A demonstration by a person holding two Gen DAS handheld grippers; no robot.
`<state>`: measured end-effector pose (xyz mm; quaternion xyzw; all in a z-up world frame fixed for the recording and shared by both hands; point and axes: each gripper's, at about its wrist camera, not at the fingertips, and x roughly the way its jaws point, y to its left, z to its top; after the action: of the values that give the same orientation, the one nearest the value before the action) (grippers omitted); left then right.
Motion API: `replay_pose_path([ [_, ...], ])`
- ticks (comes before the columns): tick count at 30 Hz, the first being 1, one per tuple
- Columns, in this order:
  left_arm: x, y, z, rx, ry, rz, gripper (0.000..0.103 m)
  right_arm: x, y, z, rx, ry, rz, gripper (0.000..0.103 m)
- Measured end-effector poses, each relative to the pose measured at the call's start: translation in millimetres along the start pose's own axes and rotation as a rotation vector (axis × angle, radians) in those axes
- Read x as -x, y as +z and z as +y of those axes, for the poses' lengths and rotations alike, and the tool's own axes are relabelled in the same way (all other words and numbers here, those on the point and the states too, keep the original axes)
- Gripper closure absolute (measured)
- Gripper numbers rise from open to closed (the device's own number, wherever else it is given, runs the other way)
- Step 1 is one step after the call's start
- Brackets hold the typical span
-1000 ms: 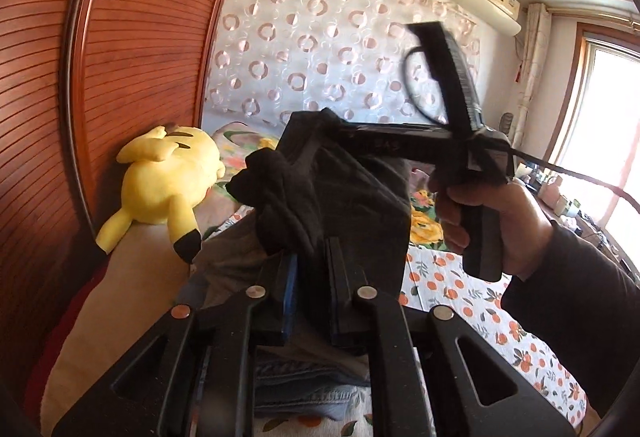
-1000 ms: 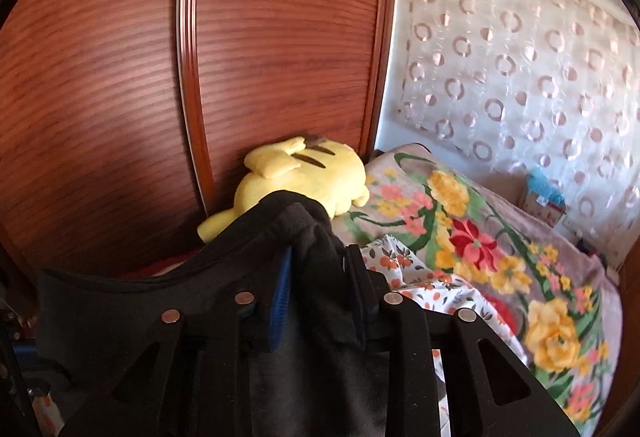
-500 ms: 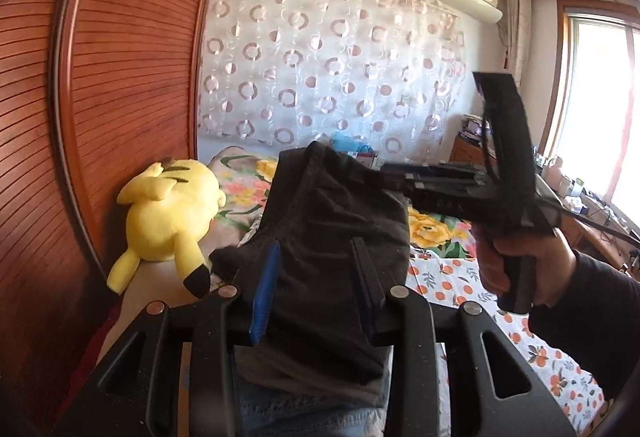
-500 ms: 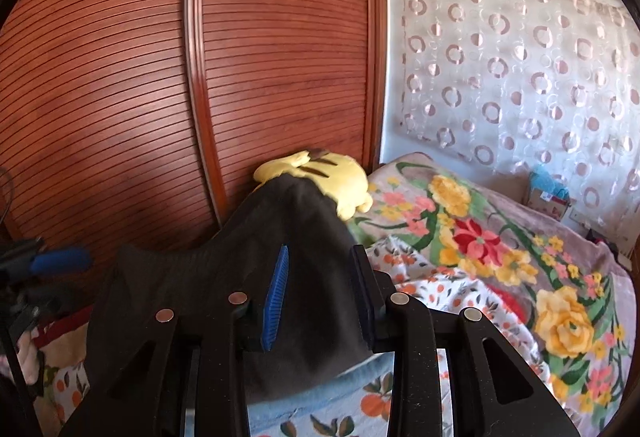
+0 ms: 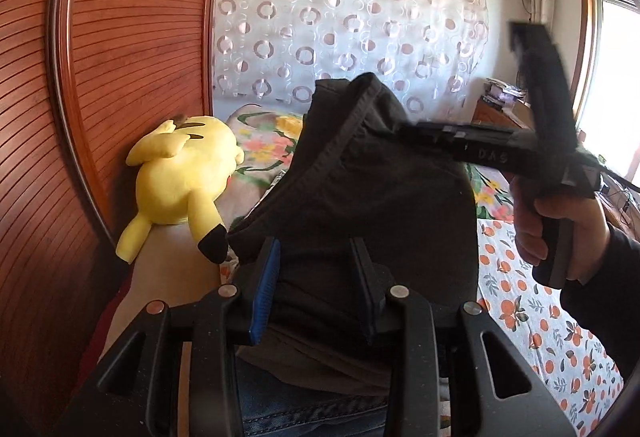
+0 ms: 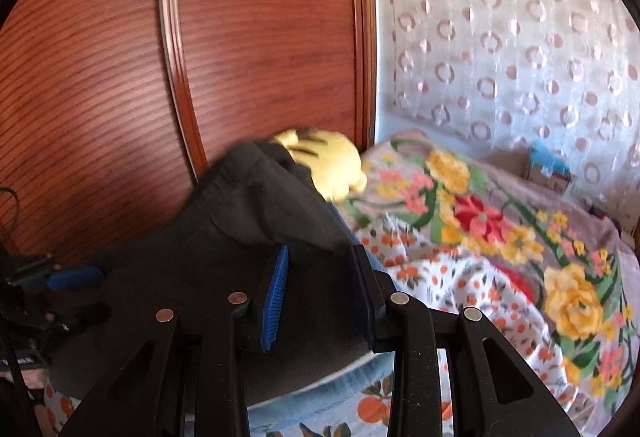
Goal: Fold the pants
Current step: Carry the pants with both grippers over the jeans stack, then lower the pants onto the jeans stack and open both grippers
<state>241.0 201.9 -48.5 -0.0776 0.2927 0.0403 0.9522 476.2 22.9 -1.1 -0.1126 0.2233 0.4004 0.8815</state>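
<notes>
Dark charcoal pants (image 5: 372, 197) hang stretched between my two grippers, held up above the bed. My left gripper (image 5: 316, 289) has its fingers on either side of one edge of the fabric and grips it. My right gripper (image 6: 320, 297) grips the other edge of the pants (image 6: 240, 237). The right gripper also shows in the left wrist view (image 5: 400, 127), held by a hand (image 5: 560, 233), its fingers buried in the cloth. The left gripper shows at the far left of the right wrist view (image 6: 76, 277).
A yellow plush toy (image 5: 180, 173) lies against the red-brown wooden wardrobe (image 5: 100, 97). Blue jeans (image 5: 304, 409) lie under the pants on the bed with an orange-print sheet (image 5: 540, 321) and a floral blanket (image 6: 500, 229). A circle-pattern curtain (image 5: 340, 29) hangs behind.
Both grippers have raised the pants and pulled apart, so the bunched fabric now hangs spread between them. The grips look wider on the cloth than a second ago.
</notes>
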Motion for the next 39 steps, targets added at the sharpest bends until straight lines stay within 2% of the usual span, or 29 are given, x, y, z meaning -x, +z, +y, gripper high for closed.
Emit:
replay_pose_path([
  [2,1,0,-2,0.000,0.000,-0.006,0.067,15,9,10,0.023,0.017,-0.074,0.071],
  [4,4,0,-3,0.002,0.001,-0.008,0.067,18,20,20,0.036,0.041,-0.082,0.071],
  [7,4,0,-7,-0.003,0.008,-0.010,0.067,4,29,27,0.036,0.020,-0.040,0.071],
  [10,-2,0,-6,-0.020,0.025,0.002,0.066,-18,28,26,0.033,-0.028,0.022,0.071],
  [12,-5,-1,-4,-0.010,0.024,0.010,0.066,-24,24,22,0.007,-0.031,0.053,0.071],
  [19,1,0,-13,-0.029,0.039,0.010,0.064,23,25,30,-0.005,-0.026,-0.004,0.071],
  [24,13,0,-24,-0.049,0.039,0.004,0.062,56,-7,39,-0.034,-0.056,-0.004,0.071],
  [30,31,-7,-48,-0.086,0.012,-0.009,0.054,102,-47,39,-0.123,-0.118,0.011,0.071],
  [32,34,-9,-60,-0.104,-0.003,-0.007,0.048,122,-62,40,-0.148,-0.148,0.013,0.071],
  [34,38,-11,-73,-0.121,-0.029,-0.015,0.024,142,-75,39,-0.174,-0.174,0.009,0.070],
  [35,40,-12,-78,-0.128,-0.043,-0.022,0.021,152,-80,39,-0.182,-0.186,0.007,0.070],
  [39,38,-16,-106,-0.165,-0.089,0.001,0.020,189,-100,47,-0.196,-0.236,0.012,0.064],
])
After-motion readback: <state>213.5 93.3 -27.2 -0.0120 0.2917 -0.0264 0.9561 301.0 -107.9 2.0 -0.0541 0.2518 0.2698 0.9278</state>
